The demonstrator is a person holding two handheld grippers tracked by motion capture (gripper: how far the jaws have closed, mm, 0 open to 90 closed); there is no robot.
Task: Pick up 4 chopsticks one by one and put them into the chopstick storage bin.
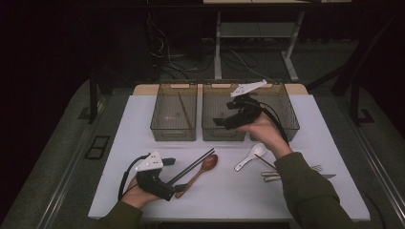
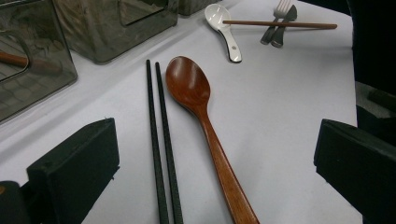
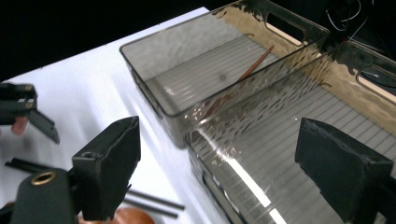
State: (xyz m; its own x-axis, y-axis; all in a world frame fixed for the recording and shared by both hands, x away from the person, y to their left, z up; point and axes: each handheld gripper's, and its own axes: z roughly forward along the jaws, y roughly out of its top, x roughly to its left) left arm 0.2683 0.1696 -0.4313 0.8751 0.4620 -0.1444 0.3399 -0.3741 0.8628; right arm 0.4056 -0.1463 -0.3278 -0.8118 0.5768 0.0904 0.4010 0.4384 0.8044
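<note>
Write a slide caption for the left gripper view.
Open left tool poised over a brown wooden spoon and black chopsticks lying side by side on the white table.

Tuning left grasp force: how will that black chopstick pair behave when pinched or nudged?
The black chopsticks look thin, straight and rigid, so probably stiff and light. They lie loose side by side on the smooth white table, so a push likely splits or rolls them. The open left gripper straddles the wooden spoon too.
</note>
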